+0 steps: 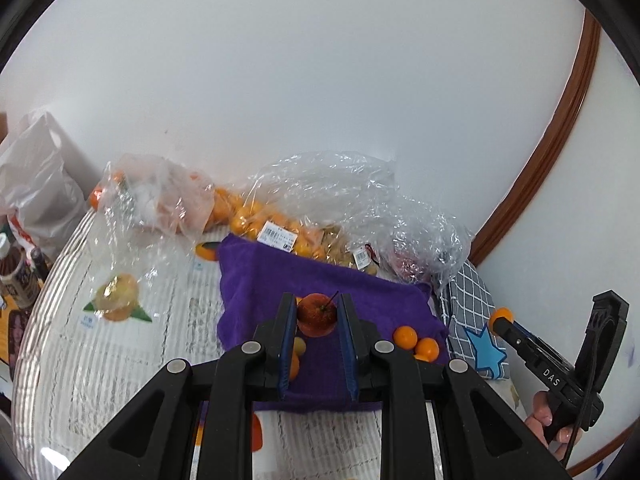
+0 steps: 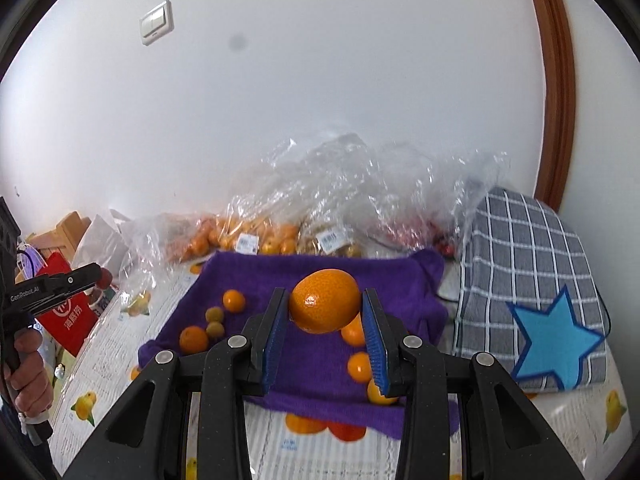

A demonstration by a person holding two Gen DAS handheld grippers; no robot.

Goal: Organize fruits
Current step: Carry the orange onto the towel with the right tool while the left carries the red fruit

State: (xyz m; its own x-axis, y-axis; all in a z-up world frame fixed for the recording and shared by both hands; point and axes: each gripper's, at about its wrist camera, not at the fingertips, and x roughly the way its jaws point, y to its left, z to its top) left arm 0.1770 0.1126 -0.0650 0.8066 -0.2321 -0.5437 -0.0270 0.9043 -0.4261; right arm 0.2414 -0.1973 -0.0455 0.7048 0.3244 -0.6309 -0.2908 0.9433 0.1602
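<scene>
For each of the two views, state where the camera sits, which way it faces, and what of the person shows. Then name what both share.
Left wrist: on the left gripper, facing the wall over the purple towel; it grips a small red fruit; the right hand shows at right.
Right wrist: on the right gripper, same heading; it grips an orange; the left hand shows at left.
Shared: towel, plastic bags, checked cloth.

Carried on desk (image 2: 108,344), fruit-printed covering: purple towel (image 2: 320,280), clear fruit bags (image 2: 272,224) behind, checked cloth (image 2: 520,248) at right.
</scene>
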